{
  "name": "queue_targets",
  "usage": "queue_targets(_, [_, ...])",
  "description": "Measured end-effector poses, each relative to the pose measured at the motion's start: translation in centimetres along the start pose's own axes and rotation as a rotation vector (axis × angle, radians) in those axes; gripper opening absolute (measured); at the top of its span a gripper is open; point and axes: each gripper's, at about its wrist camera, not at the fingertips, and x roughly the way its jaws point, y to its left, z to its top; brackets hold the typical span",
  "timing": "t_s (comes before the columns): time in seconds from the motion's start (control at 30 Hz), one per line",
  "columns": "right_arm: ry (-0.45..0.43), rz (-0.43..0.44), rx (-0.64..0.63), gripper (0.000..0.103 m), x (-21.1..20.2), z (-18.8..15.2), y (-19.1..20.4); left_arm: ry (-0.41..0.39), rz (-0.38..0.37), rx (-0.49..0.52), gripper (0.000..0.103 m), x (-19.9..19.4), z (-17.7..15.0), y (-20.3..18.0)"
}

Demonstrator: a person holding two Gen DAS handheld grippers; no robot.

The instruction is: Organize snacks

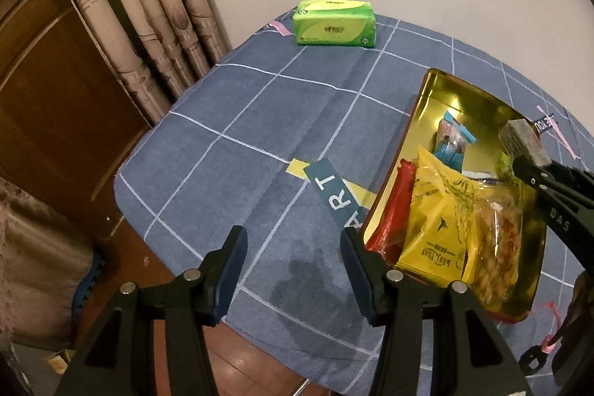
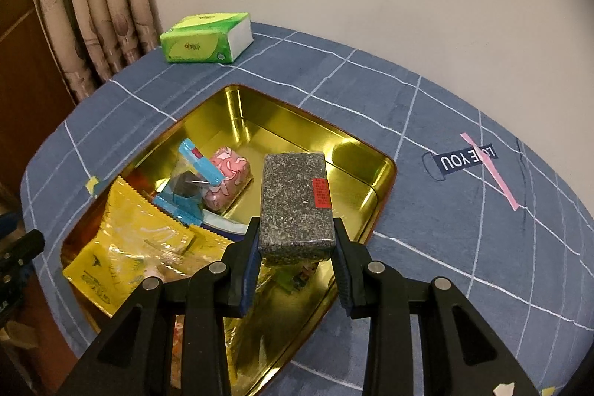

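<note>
A gold tin tray (image 2: 356, 173) (image 1: 438, 95) sits on the blue checked tablecloth and holds several snacks: a yellow packet (image 2: 122, 247) (image 1: 434, 229), a blue-sealed clear packet (image 2: 196, 173), a pink wrapped snack (image 2: 230, 173) and a clear bag of nuts (image 1: 497, 247). My right gripper (image 2: 297, 247) is shut on a grey speckled snack block (image 2: 297, 199) and holds it above the tray; it also shows in the left wrist view (image 1: 519, 143). My left gripper (image 1: 293, 247) is open and empty over the cloth, left of the tray.
A green tissue pack (image 1: 334, 23) (image 2: 208, 38) lies at the table's far edge. Curtains (image 1: 141, 6) and a wooden door stand to the left. The table's left edge drops off near my left gripper. A wall is behind.
</note>
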Motion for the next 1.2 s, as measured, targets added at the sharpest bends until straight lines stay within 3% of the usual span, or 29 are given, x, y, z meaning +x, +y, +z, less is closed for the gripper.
queue_targets(0.63, [0.017,0.002,0.015,0.035,0.5,-0.2,0.4,-0.013,-0.016,0.047,0.053,-0.3,-0.1,-1.0])
queue_targets(0.9, [-0.024,0.021,0.045,0.060,-2.2,-0.7,-0.3,-0.022,-0.022,0.065,0.053,-0.7,-0.2,-1.5])
queue_targets(1.2, [-0.058,0.028,0.103,0.088,-6.7,-3.9,-1.2,-0.021,-0.040,0.090,0.053,-1.4,-0.9,-2.4])
